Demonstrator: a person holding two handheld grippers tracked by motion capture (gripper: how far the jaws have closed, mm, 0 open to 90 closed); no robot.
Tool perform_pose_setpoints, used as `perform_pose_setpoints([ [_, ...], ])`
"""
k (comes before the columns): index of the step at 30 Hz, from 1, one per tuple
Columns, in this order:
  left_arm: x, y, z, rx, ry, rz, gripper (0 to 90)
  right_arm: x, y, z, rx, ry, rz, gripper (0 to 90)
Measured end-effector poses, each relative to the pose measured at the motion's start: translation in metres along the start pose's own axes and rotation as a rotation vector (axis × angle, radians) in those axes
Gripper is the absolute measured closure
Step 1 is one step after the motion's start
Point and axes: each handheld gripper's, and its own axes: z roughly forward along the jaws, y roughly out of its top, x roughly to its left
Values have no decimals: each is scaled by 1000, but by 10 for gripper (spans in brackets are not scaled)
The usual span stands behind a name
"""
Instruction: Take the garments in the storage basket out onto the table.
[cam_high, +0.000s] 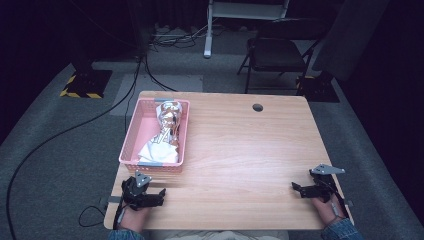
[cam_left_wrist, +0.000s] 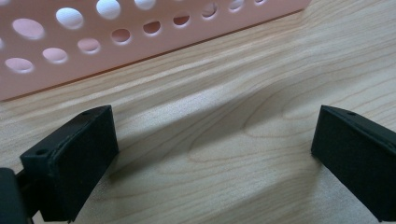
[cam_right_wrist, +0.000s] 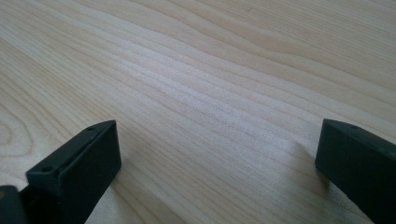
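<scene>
A pink perforated basket (cam_high: 131, 131) stands on the left side of the wooden table (cam_high: 240, 150). Inside it lie a shiny gold foil bag (cam_high: 169, 120) and a white crumpled item (cam_high: 159, 151). My left gripper (cam_high: 161, 196) rests on the table just in front of the basket's near wall (cam_left_wrist: 93, 51); it is open, with bare wood between its jaws (cam_left_wrist: 215, 149). My right gripper (cam_high: 295, 187) rests at the table's near right edge, open over bare wood (cam_right_wrist: 219, 140), jaws wide apart.
A round cable hole (cam_high: 257, 107) sits near the table's far edge. Beyond the table stand a folding chair (cam_high: 277, 50), a white stand's leg (cam_high: 208, 30) and cables (cam_high: 75, 130) on the grey floor.
</scene>
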Motion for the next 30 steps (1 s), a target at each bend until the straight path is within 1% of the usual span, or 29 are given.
perform_pose_setpoints([
  [10,0,0,0,-3,0,-3,4,0,0,0,0,0,0,0],
  [13,0,0,-2,-11,-11,-2,28,0,0,0,0,0,0,0],
  [14,0,0,-2,-14,-4,-3,28,0,0,0,0,0,0,0],
  [18,-1,1,-7,-38,7,4,29,0,0,0,0,0,0,0],
  [24,-2,3,-15,-73,-2,-15,29,0,0,0,0,0,0,0],
  [27,-5,5,-19,-92,-2,-8,30,0,0,0,0,0,0,0],
  [30,-7,7,-23,-110,-5,-12,31,0,0,0,0,0,0,0],
])
